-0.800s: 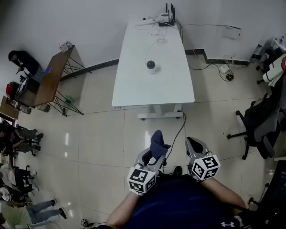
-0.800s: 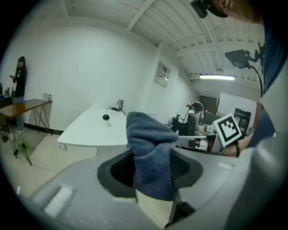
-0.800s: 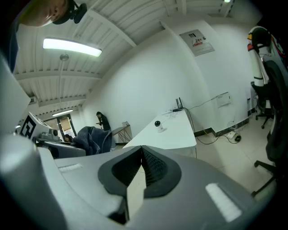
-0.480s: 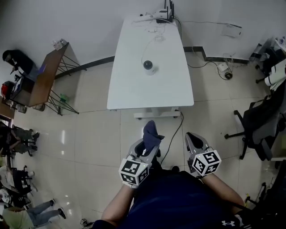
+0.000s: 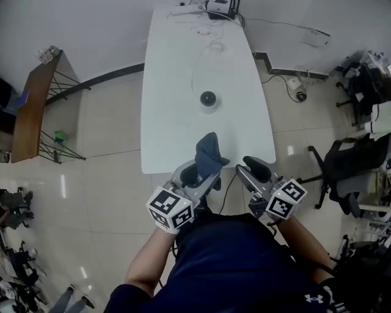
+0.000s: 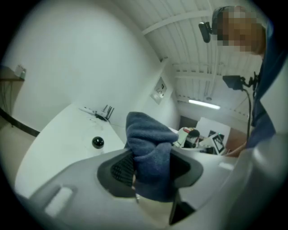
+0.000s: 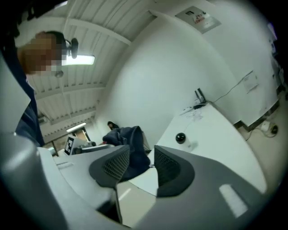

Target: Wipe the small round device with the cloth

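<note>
"Jaws first, please: how do they stand?"

"On my left gripper (image 5: pixel 203 175) they are closed on one dark blue cloth (image 5: pixel 209 156). The pads pinch its lower part, and the rest stands up above them in a bunch. On my right gripper (image 5: pixel 252 166) they are a little apart, with only a narrow gap, and nothing is between them."

"How many things do you count?"

"Two grippers, one cloth, one small round device (image 5: pixel 208 99) and one white table (image 5: pixel 165 122). The device is black on top with a pale base. It stands upright near the middle of the table, well apart from both grippers. One router with antennas (image 5: pixel 221 6) is at the far end, and a thin white cable (image 5: pixel 197 67) runs from there toward the device."

"And the hands?"

"Both are held in front of my body, side by side, at the near edge of the table. Both grippers point almost level toward the device, and they do not touch each other."
</note>
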{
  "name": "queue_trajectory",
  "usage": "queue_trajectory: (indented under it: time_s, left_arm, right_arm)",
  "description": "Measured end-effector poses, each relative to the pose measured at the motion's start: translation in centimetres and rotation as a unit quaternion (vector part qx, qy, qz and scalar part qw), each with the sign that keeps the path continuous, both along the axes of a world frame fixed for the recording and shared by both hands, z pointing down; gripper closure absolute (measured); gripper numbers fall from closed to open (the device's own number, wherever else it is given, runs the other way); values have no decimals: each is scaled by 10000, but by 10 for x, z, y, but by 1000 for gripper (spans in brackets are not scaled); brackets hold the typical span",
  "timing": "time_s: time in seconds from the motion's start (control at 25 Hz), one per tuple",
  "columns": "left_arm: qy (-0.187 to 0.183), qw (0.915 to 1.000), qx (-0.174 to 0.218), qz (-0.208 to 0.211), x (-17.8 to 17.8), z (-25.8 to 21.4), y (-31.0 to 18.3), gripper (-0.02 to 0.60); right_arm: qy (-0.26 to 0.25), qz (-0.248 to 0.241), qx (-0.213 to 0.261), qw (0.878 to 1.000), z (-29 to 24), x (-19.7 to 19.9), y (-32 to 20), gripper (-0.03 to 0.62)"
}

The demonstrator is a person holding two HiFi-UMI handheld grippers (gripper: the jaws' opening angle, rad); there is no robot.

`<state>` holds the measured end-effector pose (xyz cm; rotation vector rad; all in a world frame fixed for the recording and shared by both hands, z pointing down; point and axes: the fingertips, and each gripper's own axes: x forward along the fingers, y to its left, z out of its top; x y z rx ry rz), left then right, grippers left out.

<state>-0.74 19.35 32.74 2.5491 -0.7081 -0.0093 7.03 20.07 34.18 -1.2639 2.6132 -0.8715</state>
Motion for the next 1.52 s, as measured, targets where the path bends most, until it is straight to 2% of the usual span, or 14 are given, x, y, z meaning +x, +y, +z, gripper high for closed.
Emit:
queue_trajectory:
  time_s: [0.12,0.24,0.32,0.48,0.52,0.56,0.64,0.68,0.76,0.92,1.12,1.32,1.4,1.52]
  left_arm:
    - [527,9953,-324,751,0,-3,-30,399]
    - [851,9857,-545,1351,-2,-1,-50,396]
    - [759,9828,-531,1600,-3,3,-60,394]
    - [127,9852,-505,1635,0,27,-81,389]
    - [-31,9859,-587,1564,1,37,-88,388]
    - [-193,9858,-679,1521,1,47,-93,375]
    - [-495,9831,-807,1564,5,65,-100,285]
    - [-618,9819,-821,1593,8,71,-103,273]
    - [-796,9813,-770,1573,15,78,-110,270]
    - [-1002,9839,-661,1324,28,90,-133,270]
    - [-971,9867,-703,1096,24,102,-158,281]
    - [-899,9913,-369,883,16,84,-174,308]
    - [-741,9927,-307,905,25,74,-178,312]
    - [-577,9942,12,906,32,57,-181,314]
  right_arm:
    - [-1017,-433,-258,9935,-15,-32,-42,286]
    - [-2025,-812,-646,9738,-20,-53,-69,208]
    - [-2180,-1011,-898,9665,-14,-68,-83,187]
    - [-1629,-1173,-1224,9720,14,-90,-110,187]
    - [-1578,-1107,-1285,9728,21,-90,-116,209]
    - [-1578,-1005,-1344,9731,27,-88,-123,267]
    - [-1612,-755,-1437,9735,37,-81,-138,405]
    - [-1609,-639,-1463,9740,39,-76,-146,438]
    - [-1537,-450,-1473,9760,42,-63,-161,473]
    - [-1148,-182,-1416,9831,46,-30,-189,493]
    - [-151,-245,-622,9977,16,4,-230,505]
    - [1071,-926,62,9899,-6,-8,-244,505]
    - [1058,-1236,94,9866,-7,-23,-239,505]
    - [594,-1682,-126,9839,-9,-49,-223,502]
